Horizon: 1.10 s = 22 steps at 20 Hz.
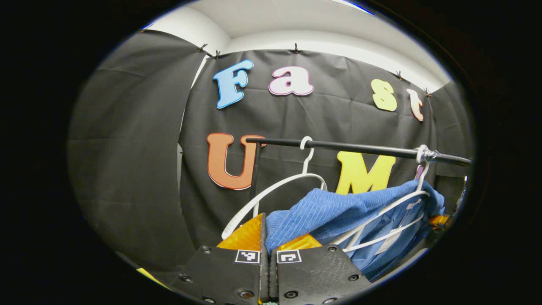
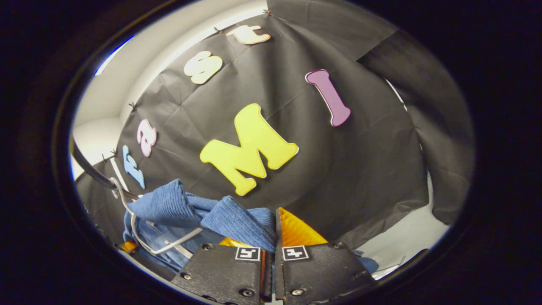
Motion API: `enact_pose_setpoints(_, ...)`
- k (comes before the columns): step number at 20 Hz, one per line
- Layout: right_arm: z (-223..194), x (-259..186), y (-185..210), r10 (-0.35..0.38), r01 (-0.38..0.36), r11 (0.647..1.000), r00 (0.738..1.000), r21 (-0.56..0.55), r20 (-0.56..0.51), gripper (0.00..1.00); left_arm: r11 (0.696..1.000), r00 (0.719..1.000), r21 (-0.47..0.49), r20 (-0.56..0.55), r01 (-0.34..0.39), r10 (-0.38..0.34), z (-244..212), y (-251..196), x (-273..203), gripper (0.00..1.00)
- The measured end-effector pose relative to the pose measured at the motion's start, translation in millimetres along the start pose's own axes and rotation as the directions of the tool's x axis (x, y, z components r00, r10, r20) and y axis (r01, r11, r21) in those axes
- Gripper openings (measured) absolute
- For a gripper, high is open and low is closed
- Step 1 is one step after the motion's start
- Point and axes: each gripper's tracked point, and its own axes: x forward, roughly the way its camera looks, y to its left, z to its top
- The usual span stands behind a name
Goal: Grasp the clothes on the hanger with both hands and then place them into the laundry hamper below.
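Left gripper (image 1: 266, 237) is clenched on a fold of the blue knitted garment (image 1: 338, 212), the cloth pinched between both fingers. The garment drapes over a white hanger (image 1: 383, 212) that hooks onto the black rail (image 1: 360, 148), with a second white hanger (image 1: 275, 188) bare beside it. And over in the right gripper view, the right gripper (image 2: 275, 237) is also clamped tight on the blue garment (image 2: 237, 222), gathered up beside the hanger (image 2: 139, 237).

left gripper (image 1: 266, 237) clamped on blue garment (image 1: 334, 207) | white hangers (image 1: 271, 190) on black rail (image 1: 360, 148)
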Motion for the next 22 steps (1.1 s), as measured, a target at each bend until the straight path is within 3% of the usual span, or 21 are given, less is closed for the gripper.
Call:
enact_pose_setpoints(1, 4, 4, 3, 0.016, -0.016, 1.0, 1.0, 0.015, -0.001, 0.06, 1.0, 1.0, 0.0, -0.003, 0.006, -0.006, 0, 1, 4, 0.06)
enact_pose_setpoints(2, 8, 8, 4, 0.036, -0.036, 0.999, 0.999, 0.036, 0.0, 0.06, 1.0, 1.0, -0.004, -0.004, 0.014, -0.014, 1, 2, 5, 0.01)
enact_pose_setpoints(3, 11, 10, 6, 0.054, -0.054, 0.997, 0.999, 0.06, -0.001, 0.06, 1.0, 1.0, -0.013, -0.008, 0.028, -0.028, 1, 2, 7, 0.06)
enact_pose_setpoints(5, 18, 19, 11, 0.085, -0.085, 0.992, 0.996, 0.089, 0.004, 0.06, 0.998, 0.998, -0.031, -0.018, 0.061, -0.062, 1, -1, 10, 0.06)
enact_pose_setpoints(6, 22, 21, 12, 0.093, -0.094, 0.991, 0.996, 0.091, 0.007, 0.06, 0.997, 0.997, -0.033, -0.024, 0.076, -0.077, 0, -1, 11, 0.01)
enact_pose_setpoints(7, 26, 22, 17, 0.108, -0.108, 0.989, 0.994, 0.099, 0.008, 0.06, 0.995, 0.995, -0.035, -0.029, 0.092, -0.093, -1, -2, 12, 0.06)
enact_pose_setpoints(12, 34, 38, 25, 0.171, -0.166, 0.972, 0.985, 0.165, -0.019, 0.06, 0.98, 0.981, -0.089, -0.065, 0.176, -0.182, -3, -3, 19, 0.06)
enact_pose_setpoints(15, 43, 46, 32, 0.229, -0.217, 0.951, 0.973, 0.218, -0.032, 0.05, 0.973, 0.971, -0.104, -0.1, 0.205, -0.216, -12, -6, 22, 0.04)
enact_pose_setpoints(22, 47, 65, 37, 0.308, -0.262, 0.897, 0.948, 0.356, -0.079, 0.05, 0.962, 0.954, -0.125, -0.151, 0.242, -0.26, -31, -13, 21, 0.01)
